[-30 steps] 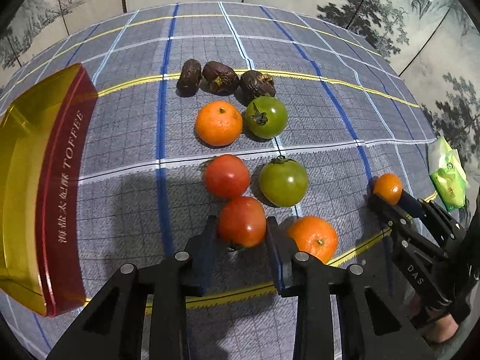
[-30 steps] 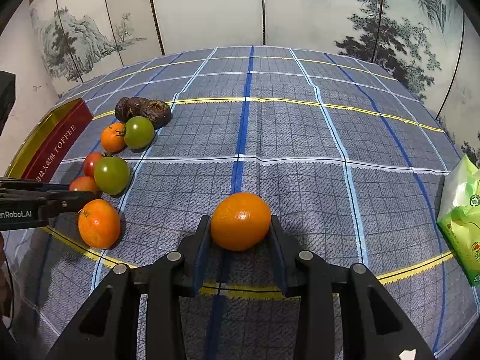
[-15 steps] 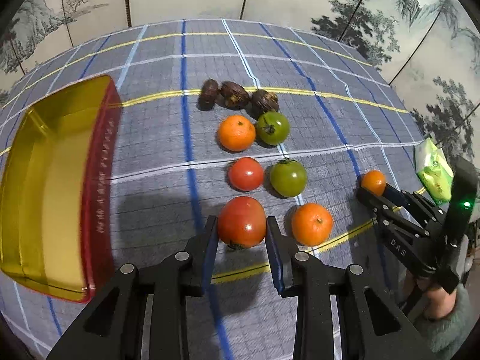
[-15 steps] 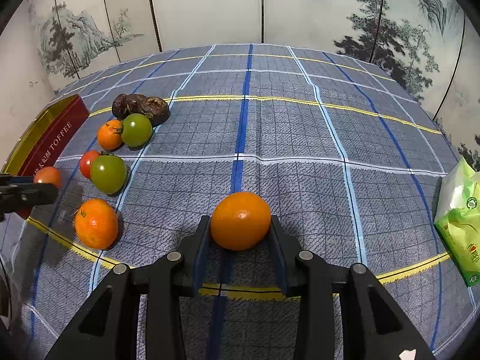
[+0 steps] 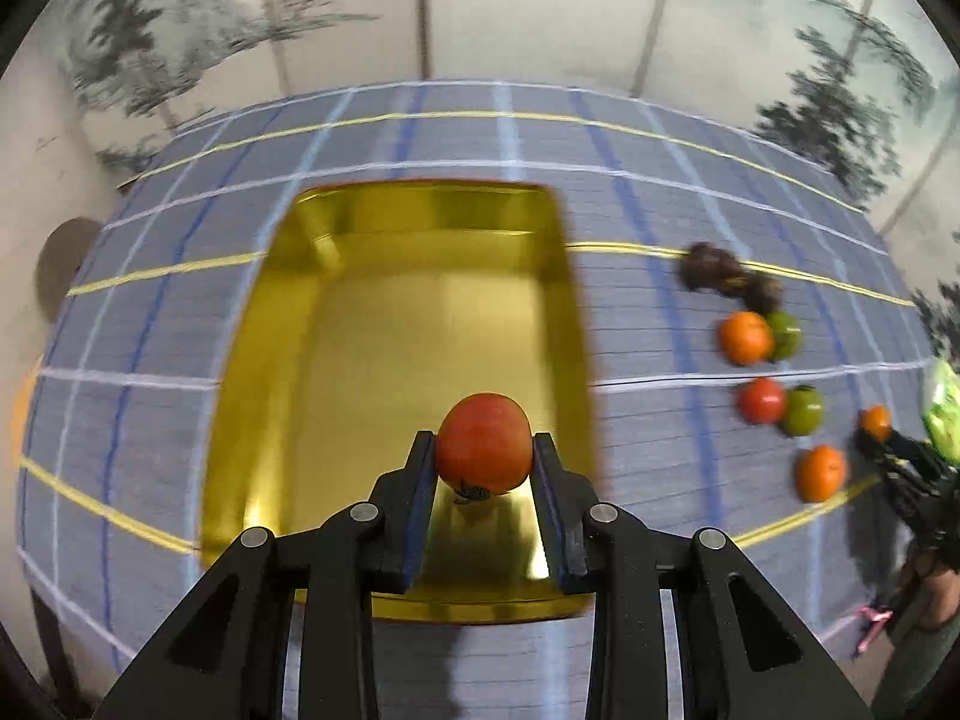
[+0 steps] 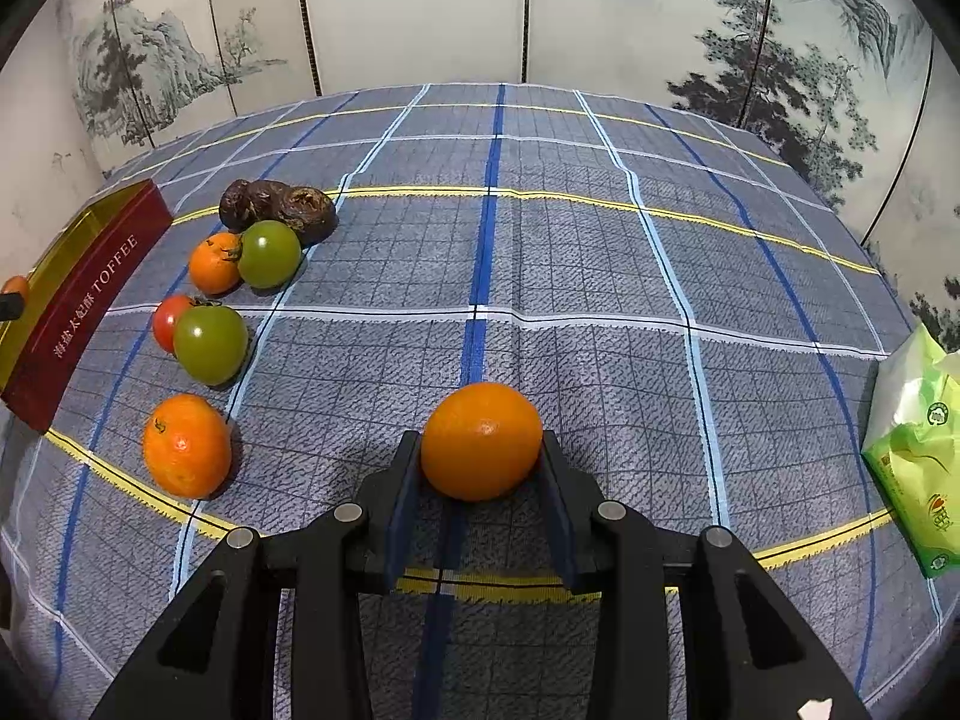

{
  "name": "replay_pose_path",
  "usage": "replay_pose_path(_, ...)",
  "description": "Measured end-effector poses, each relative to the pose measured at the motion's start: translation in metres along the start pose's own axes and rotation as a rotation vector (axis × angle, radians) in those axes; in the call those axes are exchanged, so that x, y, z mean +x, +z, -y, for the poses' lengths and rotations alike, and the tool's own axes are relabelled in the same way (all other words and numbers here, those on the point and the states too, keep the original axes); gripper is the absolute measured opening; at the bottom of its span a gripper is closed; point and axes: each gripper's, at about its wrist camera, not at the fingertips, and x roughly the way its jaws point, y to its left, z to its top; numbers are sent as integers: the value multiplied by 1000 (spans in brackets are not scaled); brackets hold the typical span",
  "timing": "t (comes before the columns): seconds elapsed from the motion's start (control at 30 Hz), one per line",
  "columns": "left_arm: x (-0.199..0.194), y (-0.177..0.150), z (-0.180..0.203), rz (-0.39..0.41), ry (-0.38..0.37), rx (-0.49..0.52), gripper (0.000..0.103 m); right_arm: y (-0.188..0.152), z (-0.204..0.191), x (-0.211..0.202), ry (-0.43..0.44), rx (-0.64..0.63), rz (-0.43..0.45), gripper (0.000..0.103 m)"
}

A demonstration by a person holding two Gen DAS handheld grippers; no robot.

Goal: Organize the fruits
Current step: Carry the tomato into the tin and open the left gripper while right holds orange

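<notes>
Blue-grey checked tablecloth (image 6: 600, 276) with yellow, white and blue lines covers the whole table; painted folding screen (image 6: 420, 12) stands behind it. Gold metal rectangular tin (image 5: 408, 324) with a red side panel marked TOFFEE (image 6: 90, 294) sits on the cloth, inside bare and shiny; everything below is placed against it. Left gripper (image 5: 483, 462) is clamped on a round red tomato (image 5: 483, 450), held above the tin's near end, stem side down. Right gripper (image 6: 480, 468) is clamped on a smooth round orange (image 6: 481, 441), well apart from the tin, over the cloth's blue centre stripe. Green plastic packet (image 6: 918, 468) lies at the cloth edge farthest from the tin. Loose fruit sits between the tin and the right gripper: wrinkled-skin orange mandarin (image 6: 186, 445) nearest the front, close to the tin's red corner; large green tomato (image 6: 210, 343) touching a small red tomato (image 6: 167, 321) that lies on its tin side; farther back a second green tomato (image 6: 269, 253) touching a small mandarin (image 6: 213, 261), also on the tin side; dark brown shrivelled fruits (image 6: 276, 210), three in a clump, farthest back. Left view is motion-blurred, so fruit detail there is soft.
</notes>
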Motion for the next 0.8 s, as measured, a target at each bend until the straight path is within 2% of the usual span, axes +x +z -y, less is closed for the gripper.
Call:
replay_pose_path(0.1,10,-7,-23,-20,33,-17,32,1,-1,0,-5,-2,-7,34)
replay_pose_path(0.27,23,-18,-39,-57,38,-25,32,3,-2,0,-16,8,-16,34)
replay_pose_path(0.7,42,-28,-45,-92,40,-15,32,7,-9,-2,-47,24,-20,33)
replay_pose_path(0.8,42,-27,-43,-81,44,-6,32,9,-14,-8,-51,17,-13,33)
